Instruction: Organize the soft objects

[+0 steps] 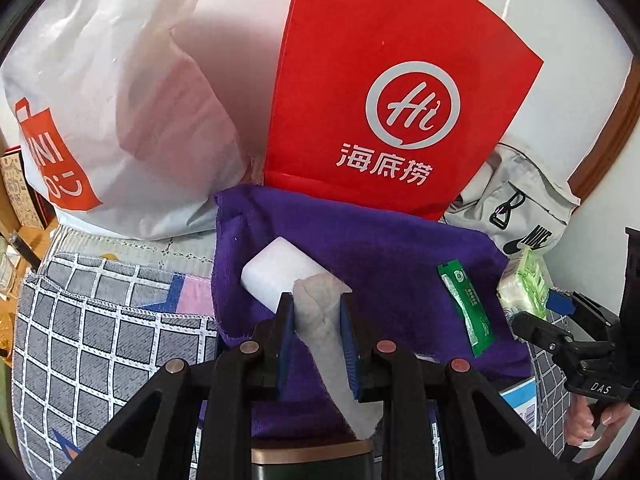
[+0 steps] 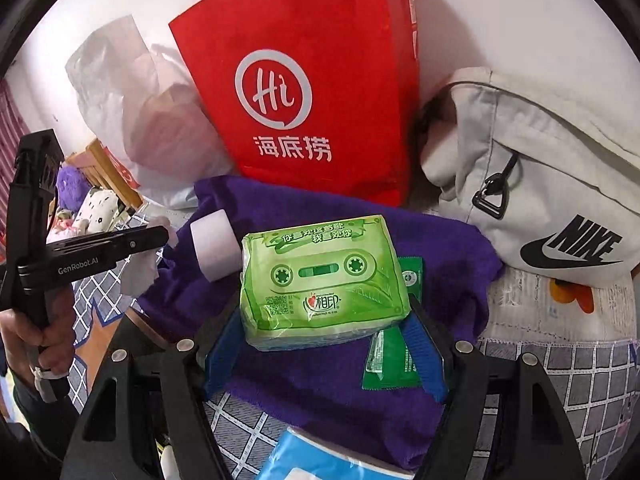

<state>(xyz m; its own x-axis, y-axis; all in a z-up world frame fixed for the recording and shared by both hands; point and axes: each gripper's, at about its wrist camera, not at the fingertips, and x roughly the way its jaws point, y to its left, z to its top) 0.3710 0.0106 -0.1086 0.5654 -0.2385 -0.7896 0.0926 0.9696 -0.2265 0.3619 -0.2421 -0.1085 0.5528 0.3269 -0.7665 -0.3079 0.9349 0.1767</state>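
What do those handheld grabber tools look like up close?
Each is a black plastic frame with triangular cutouts and round metal pins. The left gripper and right gripper both have blue pads lining their fingers. White lettering marks the bodies: "GenRobot.AI" on one, "DAS" on the other. The person's left hand wears a pale ring.

Against the white wall we see a red paper bag standing upright, a white plastic shopping bag slumped just left of it, and a grey Nike pouch to its right, all on a grid-patterned bed cover.
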